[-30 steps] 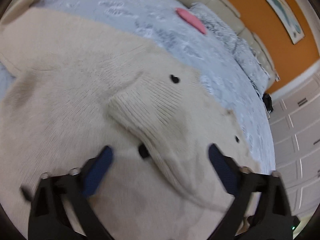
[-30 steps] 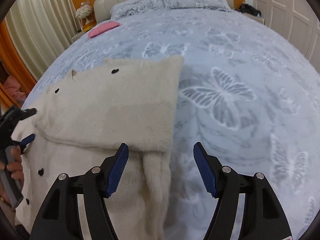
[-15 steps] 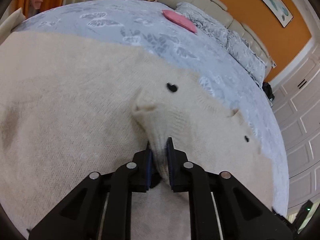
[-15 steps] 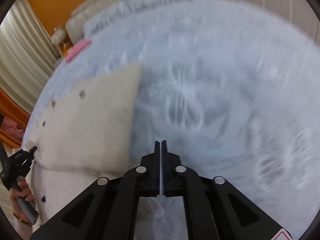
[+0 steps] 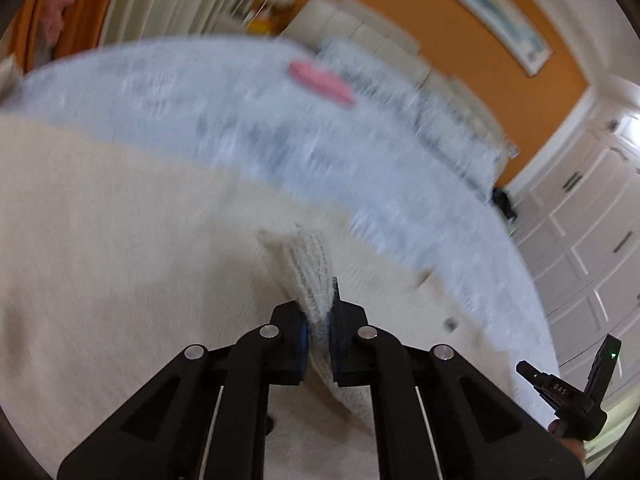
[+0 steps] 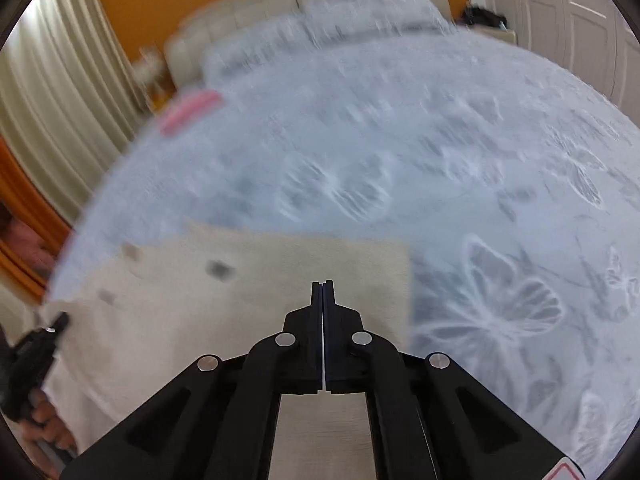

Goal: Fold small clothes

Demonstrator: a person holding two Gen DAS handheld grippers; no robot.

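- Left wrist view: left gripper (image 5: 318, 320) clamped on a ribbed fold of the cream cardigan (image 5: 120, 240), pinched so a whole edge can be lifted, probably for the next fold.
- Cardigan lies spread on the butterfly bedspread (image 6: 460, 160).
- Right wrist view: right gripper (image 6: 322, 292) pressed together; whether cloth sits between the pads, cannot tell.
- Both frames motion-blurred.
- Risk: knit slipping from the pinch.

Black hand-held gripper (image 5: 318, 322) frames, 4 silver screws each, blue finger pads (image 5: 303, 334).

Both wrist views sit low over the bed (image 5: 280, 140) — sharing the cream cardigan (image 6: 248, 288).
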